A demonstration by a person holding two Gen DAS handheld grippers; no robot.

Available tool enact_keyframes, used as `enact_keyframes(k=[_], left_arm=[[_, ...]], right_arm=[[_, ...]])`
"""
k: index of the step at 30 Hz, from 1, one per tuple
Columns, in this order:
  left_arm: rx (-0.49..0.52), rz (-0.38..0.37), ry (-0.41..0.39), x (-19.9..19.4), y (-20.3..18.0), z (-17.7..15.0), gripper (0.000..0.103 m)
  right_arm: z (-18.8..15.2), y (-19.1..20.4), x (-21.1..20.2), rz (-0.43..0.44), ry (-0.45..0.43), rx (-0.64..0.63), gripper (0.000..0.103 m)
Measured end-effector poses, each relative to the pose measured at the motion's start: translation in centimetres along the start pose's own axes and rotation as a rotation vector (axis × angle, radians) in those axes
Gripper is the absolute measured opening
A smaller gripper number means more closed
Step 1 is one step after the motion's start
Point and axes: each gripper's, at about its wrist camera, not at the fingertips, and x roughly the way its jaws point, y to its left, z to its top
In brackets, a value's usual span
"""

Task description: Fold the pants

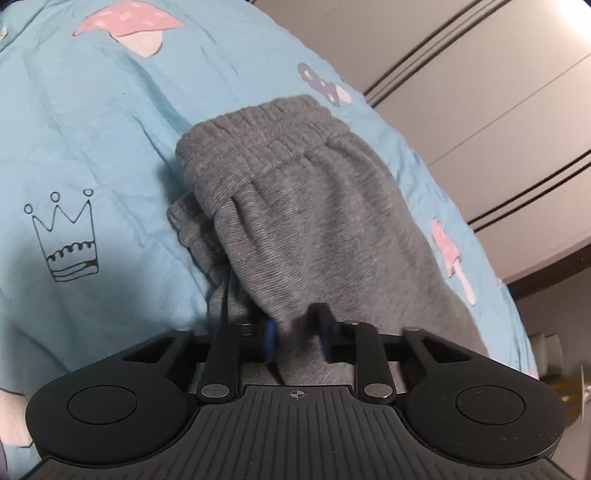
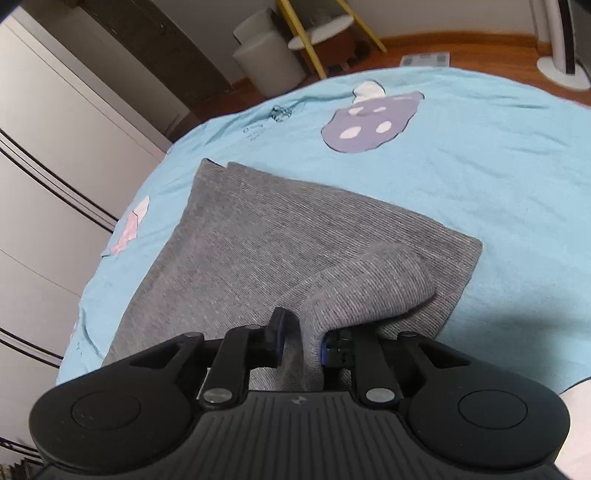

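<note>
A: Now, entry for the pants [image 1: 314,206]. Where were they?

B: Grey ribbed pants lay on the bed, on a light blue sheet [image 1: 110,140] printed with mushrooms and a crown outline. In the left wrist view the elastic waistband [image 1: 273,122] sat at the far end, gathered and slightly raised, with a second layer of the same cloth showing under its left edge.

A: And the left hand-held gripper [image 1: 295,334]?

B: Jaws stood a narrow gap apart, with a ridge of grey cloth running between them. The blue pads were blurred, so I could not tell whether they pressed on the cloth or merely flanked it.

A: Right side?

B: The right hand-held gripper [image 2: 303,338] also stood narrowly apart. A folded tongue of the pants [image 2: 258,236] rose from the flat layer and passed between its fingers; the right pad touched the cloth, the left finger [image 2: 277,325] stood just clear of it. The flat layer beneath was a neat rectangle, its far corner pointing toward the white wardrobe [image 2: 55,140].

A: Surroundings?

B: Wooden floor beyond the bed, two pale round bins [image 2: 269,59], a yellow-legged stand [image 2: 317,33].
</note>
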Motion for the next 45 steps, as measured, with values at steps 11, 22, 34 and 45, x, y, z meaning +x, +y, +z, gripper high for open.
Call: enact_keyframes(k=[11, 22, 34, 45], left_arm=[[-0.012, -0.08, -0.053, -4.3, -0.1, 0.9, 0.009], [-0.021, 0.0, -0.015, -2.5, 2.1, -0.6, 0.025], [0.172, 0.174, -0.212, -6.3, -1.9, -3.0, 0.087], [0.048, 0.149, -0.114, -4.2, -0.9, -5.3, 0.087]], right_arm=[[1.9, 1.2, -3.7, 0.089, -0.078, 0.015, 0.005], [-0.8, -2.4, -1.9, -0.048, -0.053, -0.033, 0.005], [0.7, -2.9, -4.4, -0.064, -0.064, -0.033, 0.057], [0.5, -3.4, -2.8, -0.034, -0.043, 0.011, 0.017]])
